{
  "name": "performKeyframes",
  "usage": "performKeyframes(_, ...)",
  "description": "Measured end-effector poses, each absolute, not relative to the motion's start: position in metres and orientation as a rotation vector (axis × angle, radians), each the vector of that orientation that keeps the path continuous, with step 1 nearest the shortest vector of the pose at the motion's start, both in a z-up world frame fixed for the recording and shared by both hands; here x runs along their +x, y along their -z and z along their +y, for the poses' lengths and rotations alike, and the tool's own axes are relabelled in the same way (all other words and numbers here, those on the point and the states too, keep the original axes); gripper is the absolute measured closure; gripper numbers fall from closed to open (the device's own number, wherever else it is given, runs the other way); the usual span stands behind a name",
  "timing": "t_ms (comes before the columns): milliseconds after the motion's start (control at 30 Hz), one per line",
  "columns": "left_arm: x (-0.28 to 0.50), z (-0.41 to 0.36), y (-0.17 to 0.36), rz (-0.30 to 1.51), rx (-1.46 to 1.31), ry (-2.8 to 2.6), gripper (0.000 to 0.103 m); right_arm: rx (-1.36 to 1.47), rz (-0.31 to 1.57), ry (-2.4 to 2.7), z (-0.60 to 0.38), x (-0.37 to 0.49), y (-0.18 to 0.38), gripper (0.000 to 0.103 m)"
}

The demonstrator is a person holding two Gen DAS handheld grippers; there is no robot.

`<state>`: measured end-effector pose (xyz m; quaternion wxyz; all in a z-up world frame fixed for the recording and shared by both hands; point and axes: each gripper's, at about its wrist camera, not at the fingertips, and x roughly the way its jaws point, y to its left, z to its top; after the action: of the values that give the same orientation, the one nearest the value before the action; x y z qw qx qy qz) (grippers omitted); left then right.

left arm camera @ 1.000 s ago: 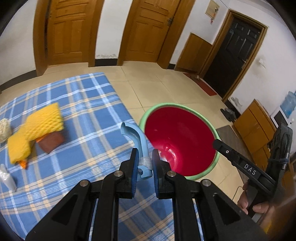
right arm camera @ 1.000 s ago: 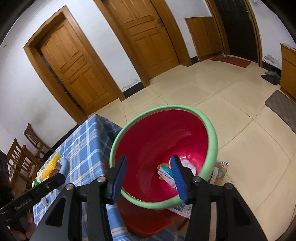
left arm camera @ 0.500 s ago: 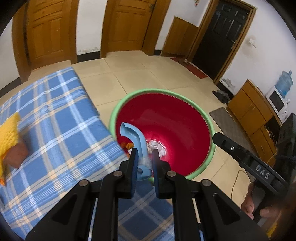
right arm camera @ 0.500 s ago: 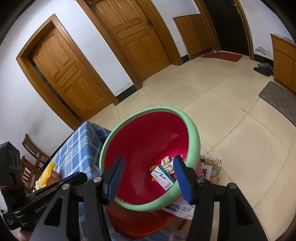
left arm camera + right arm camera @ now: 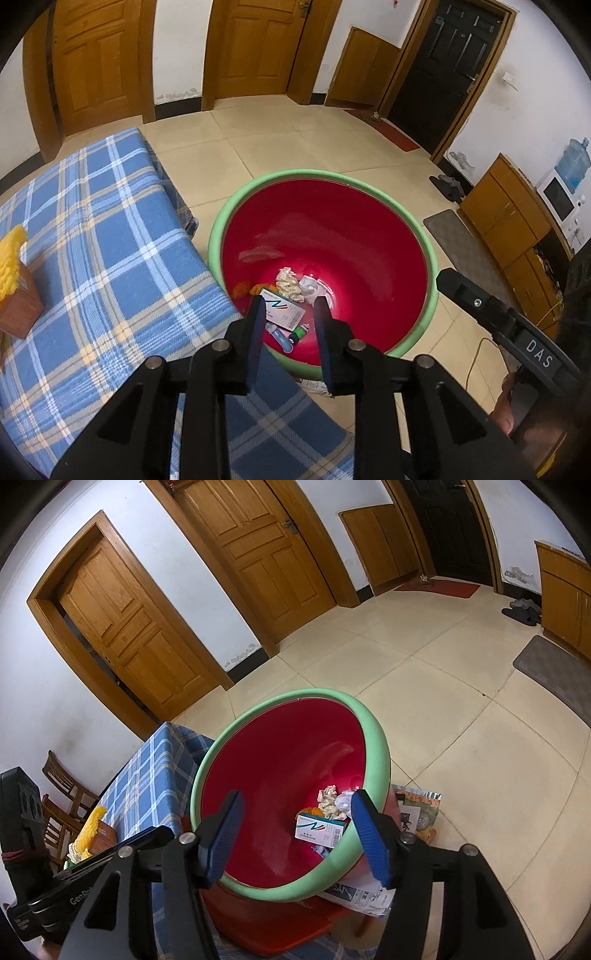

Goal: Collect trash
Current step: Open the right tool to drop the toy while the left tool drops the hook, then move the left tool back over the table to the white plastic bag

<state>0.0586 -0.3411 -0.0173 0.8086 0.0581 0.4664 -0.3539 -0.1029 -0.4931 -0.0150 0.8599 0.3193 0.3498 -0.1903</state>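
Note:
A red basin with a green rim (image 5: 424, 236) stands beside the table and holds trash: a white printed box (image 5: 282, 314), crumpled paper (image 5: 290, 282), white plastic (image 5: 314, 288) and a light-blue plastic piece (image 5: 279, 335). My left gripper (image 5: 289, 306) hangs over the basin's near side. Its jaws are opening and there is nothing between them. My right gripper (image 5: 297, 801) also hovers above the basin (image 5: 380, 746), jaws opening and empty. The box (image 5: 319, 830) shows between its fingers, far below.
The table with a blue plaid cloth (image 5: 92, 240) lies left of the basin and carries a yellow sponge (image 5: 13, 258) and a brown block (image 5: 18, 306). A red stool (image 5: 277, 923) and papers (image 5: 362, 897) sit under the basin. Wooden chairs (image 5: 62, 794) stand behind the table.
My left gripper carried the light-blue piece from over the table to over the basin and let it go; the piece now lies in the basin. The right jaws spread wider.

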Motion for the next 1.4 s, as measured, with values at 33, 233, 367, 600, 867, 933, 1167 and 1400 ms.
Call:
performKeyframes(33, 0.059, -0.339, 0.017, 0.999, 0.119, 0.755, 0.077, 0.668, 0.735, 0.4, -0.493, -0.103, 0.015, 0.037)
performKeyframes(233, 0.058, -0.323, 0.014, 0.999, 0.095, 0.735, 0.077, 0.653, 0.751, 0.389, -0.486, -0.099, 0.015, 0.032)
performKeyframes(367, 0.055, -0.313, 0.008, 0.99, 0.08, 0.717, 0.077, 0.638, 0.756, 0.381, -0.48, -0.099, 0.011, 0.026)
performKeyframes(600, 0.054, -0.291, 0.0, 0.977, 0.043, 0.677, 0.077, 0.609, 0.761, 0.367, -0.469, -0.096, 0.004, 0.023)
performKeyframes(867, 0.054, -0.261, -0.006, 0.966, -0.001, 0.616, 0.076, 0.576, 0.752, 0.34, -0.455, -0.095, -0.01, 0.021)
performKeyframes(933, 0.054, -0.251, -0.008, 0.961, -0.015, 0.6, 0.076, 0.568, 0.752, 0.334, -0.45, -0.094, -0.012, 0.021)
performKeyframes(1167, 0.056, -0.224, -0.013, 0.948, -0.054, 0.554, 0.076, 0.539, 0.752, 0.315, -0.434, -0.09, -0.022, 0.018)
performKeyframes(1400, 0.057, -0.196, -0.013, 0.939, -0.095, 0.51, 0.076, 0.51, 0.757, 0.299, -0.418, -0.085, -0.027, 0.014)
